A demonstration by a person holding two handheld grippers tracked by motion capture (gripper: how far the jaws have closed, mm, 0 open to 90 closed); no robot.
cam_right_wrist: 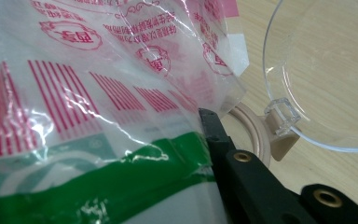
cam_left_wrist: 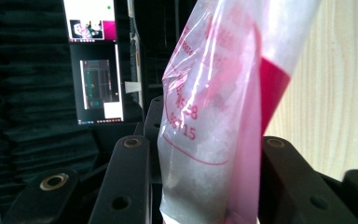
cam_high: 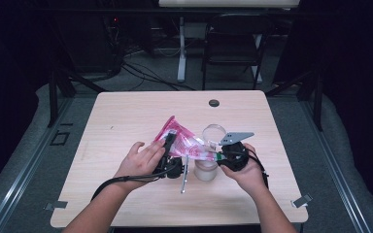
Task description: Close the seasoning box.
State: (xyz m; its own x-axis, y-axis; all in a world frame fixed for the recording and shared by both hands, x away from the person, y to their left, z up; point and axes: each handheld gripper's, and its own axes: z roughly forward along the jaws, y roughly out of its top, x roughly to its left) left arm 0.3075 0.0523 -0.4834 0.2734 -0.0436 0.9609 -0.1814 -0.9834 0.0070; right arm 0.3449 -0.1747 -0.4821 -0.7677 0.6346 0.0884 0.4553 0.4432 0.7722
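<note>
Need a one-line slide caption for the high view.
Two hand-held grippers hold a pink plastic bag over an open jar on the wooden table.

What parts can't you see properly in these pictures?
- Jar: in the high view, the bag and the right gripper cover its mouth, so what is inside is hidden.
- Print on the bag: in the right gripper view, cut off by the edges.
- Thin metal tool: in the high view, too small to name.

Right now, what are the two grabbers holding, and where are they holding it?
Both hold one pink-printed plastic bag. The left gripper clamps its upper part; the right gripper pinches its green-striped end over the open jar.
</note>
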